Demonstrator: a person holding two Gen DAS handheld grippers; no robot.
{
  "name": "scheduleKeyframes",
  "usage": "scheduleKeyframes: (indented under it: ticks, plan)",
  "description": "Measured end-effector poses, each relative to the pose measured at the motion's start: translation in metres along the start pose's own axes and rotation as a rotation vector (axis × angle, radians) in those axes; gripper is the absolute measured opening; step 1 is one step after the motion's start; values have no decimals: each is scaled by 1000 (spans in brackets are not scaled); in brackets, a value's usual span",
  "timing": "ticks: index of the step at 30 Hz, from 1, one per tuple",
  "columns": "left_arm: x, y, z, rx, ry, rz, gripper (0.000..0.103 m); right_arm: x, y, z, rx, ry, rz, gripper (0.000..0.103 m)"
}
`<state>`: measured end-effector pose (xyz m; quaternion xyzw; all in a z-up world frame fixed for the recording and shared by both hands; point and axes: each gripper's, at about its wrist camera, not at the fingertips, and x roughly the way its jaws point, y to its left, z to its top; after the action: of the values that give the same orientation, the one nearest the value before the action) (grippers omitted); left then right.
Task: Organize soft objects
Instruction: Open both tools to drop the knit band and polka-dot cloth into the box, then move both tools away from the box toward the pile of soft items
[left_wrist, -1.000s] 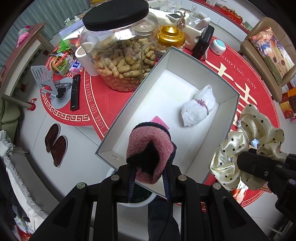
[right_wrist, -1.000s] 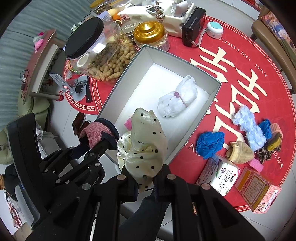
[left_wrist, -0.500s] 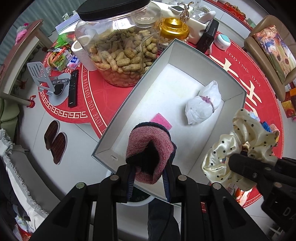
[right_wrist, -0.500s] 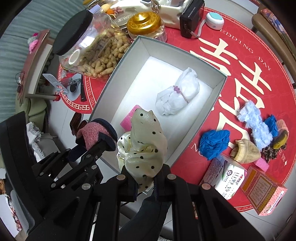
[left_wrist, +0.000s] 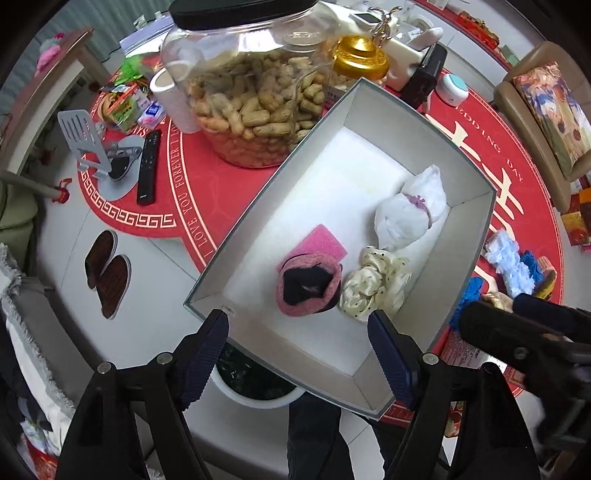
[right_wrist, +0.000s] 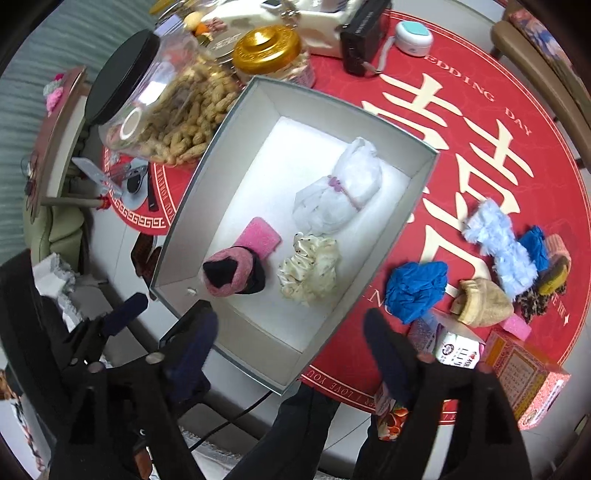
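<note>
A grey box (left_wrist: 476, 236) (right_wrist: 417, 192) with a white floor lies on the red mat. Inside it lie a pink and black knitted roll (left_wrist: 308, 284) (right_wrist: 232, 273), a cream dotted scrunchie (left_wrist: 375, 286) (right_wrist: 310, 267), a pink sponge (left_wrist: 323, 240) (right_wrist: 260, 234) and a white tied bundle (left_wrist: 413, 212) (right_wrist: 341, 192). My left gripper (left_wrist: 299, 356) hangs above the box's near end, its jaws opening, nothing between them. My right gripper (right_wrist: 290, 349) also hovers over the near end, jaws opening and empty. More soft items sit on the mat: a blue cloth (right_wrist: 415, 288), a pale blue fluffy piece (right_wrist: 500, 243), a beige knit piece (right_wrist: 480, 302).
A big jar of peanuts (left_wrist: 251, 92) (right_wrist: 162, 107) and a gold-lidded jar (left_wrist: 360, 59) stand beyond the box. Cartons (right_wrist: 524, 373) lie at the mat's near right. A remote (left_wrist: 147, 166), a phone stand (left_wrist: 92, 147) and slippers (left_wrist: 107, 273) are to the left.
Both grippers have let go: the knitted roll and the dotted scrunchie dropped into the box and now lie side by side. Both pairs of jaws have spread wide.
</note>
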<state>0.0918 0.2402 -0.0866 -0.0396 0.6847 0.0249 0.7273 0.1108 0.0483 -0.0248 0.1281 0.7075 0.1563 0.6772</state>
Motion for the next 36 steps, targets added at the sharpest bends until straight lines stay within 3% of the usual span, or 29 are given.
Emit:
scheduleKeyframes:
  ticks: [2, 3, 11, 14, 25, 36]
  plan:
    - [0, 2, -1, -7, 7, 4, 79, -3, -3, -1, 7, -11, 6, 102]
    - [0, 3, -2, -14, 9, 0, 79, -7, -5, -3, 10, -27, 7, 102]
    - [-8, 6, -6, -27, 13, -8, 79, -15, -11, -13, 55, -36, 43, 103]
    - [-11, 3, -8, -20, 17, 0, 102, -19, -12, -17, 57, -41, 55, 103]
    - [-28, -7, -20, 22, 4, 4, 102, -44, -33, -39, 109, -90, 113, 103]
    - [-30, -66, -47, 145, 87, -70, 102, -66, -84, -88, 219, -110, 165, 103]
